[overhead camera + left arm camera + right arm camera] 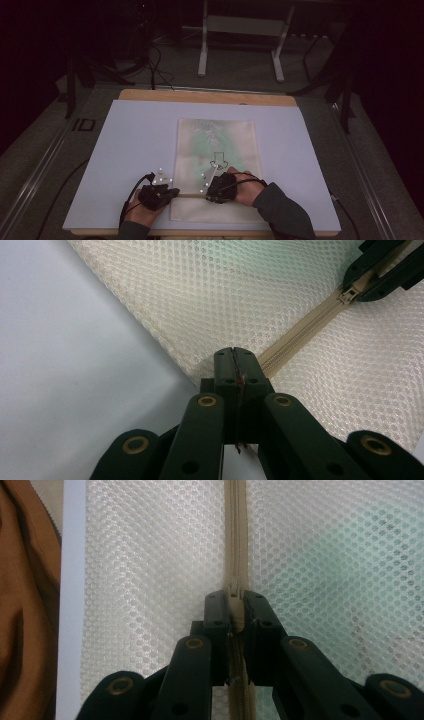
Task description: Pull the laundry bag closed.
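A cream mesh bag (217,145) lies flat on a pale mat (135,140), with something greenish showing through it. Its beige zip (305,325) runs across the near end. My left gripper (175,192) is shut at the bag's left edge, where the zip tape ends, its tips (234,353) pinched together on that end. My right gripper (207,194) faces it from the right, shut on the zip pull (236,614). In the left gripper view the right gripper (361,289) holds the slider (348,294) farther along the zip.
The mat covers a wooden table (200,96) and leaves bare mat to the left and right of the bag. Brown cloth (25,610) lies past the mat's near edge. A metal stand (240,45) and cables are on the dark floor behind.
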`<control>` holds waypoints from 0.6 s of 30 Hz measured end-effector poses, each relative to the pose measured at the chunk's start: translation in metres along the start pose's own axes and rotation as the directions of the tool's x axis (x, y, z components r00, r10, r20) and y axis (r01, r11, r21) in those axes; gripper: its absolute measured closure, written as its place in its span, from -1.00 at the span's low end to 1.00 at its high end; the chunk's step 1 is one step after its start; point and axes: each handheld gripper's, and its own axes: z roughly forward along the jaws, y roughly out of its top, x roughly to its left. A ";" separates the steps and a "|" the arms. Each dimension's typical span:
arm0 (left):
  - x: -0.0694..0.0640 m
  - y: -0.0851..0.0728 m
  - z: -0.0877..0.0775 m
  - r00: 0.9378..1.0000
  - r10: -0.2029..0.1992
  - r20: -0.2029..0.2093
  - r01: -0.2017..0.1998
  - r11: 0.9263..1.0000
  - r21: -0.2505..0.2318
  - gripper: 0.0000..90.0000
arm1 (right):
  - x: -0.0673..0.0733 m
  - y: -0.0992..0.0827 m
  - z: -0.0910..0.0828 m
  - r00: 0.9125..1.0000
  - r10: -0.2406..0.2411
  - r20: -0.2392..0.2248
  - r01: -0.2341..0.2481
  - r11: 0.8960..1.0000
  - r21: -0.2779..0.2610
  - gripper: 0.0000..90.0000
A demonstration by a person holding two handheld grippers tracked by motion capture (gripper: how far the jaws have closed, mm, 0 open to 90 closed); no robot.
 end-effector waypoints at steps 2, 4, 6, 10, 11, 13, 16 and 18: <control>0.000 0.000 0.000 1.000 0.000 0.000 0.000 1.000 0.000 0.98 | 0.000 -0.001 -0.001 1.000 0.004 0.000 -0.004 1.000 0.001 0.83; 0.000 0.000 0.000 1.000 -0.001 0.000 0.001 1.000 0.000 0.98 | 0.000 -0.002 -0.001 1.000 -0.001 0.001 0.001 1.000 0.004 0.83; 0.000 0.000 0.000 1.000 0.000 0.000 0.000 1.000 0.000 0.98 | 0.000 -0.002 -0.001 1.000 -0.003 0.002 0.003 1.000 0.008 0.83; 0.000 0.000 0.000 1.000 0.001 0.001 -0.001 1.000 0.000 0.98 | 0.000 -0.004 -0.002 1.000 0.001 0.000 -0.001 1.000 0.007 0.83; 0.000 0.000 0.000 1.000 0.001 0.001 -0.001 1.000 0.001 0.98 | 0.000 -0.004 -0.003 1.000 0.003 -0.001 -0.003 1.000 0.008 0.83; 0.000 0.000 0.000 1.000 -0.002 0.000 0.002 1.000 0.000 0.98 | 0.000 -0.005 -0.003 1.000 0.000 0.001 0.000 1.000 0.013 0.83; 0.000 0.000 0.000 1.000 -0.001 0.001 0.001 1.000 0.000 0.98 | 0.000 -0.006 -0.003 1.000 0.002 0.000 -0.002 1.000 0.012 0.83; 0.000 0.000 0.000 1.000 -0.001 0.000 0.001 1.000 0.000 0.98 | 0.000 -0.006 -0.004 1.000 0.000 0.001 0.000 1.000 0.015 0.83</control>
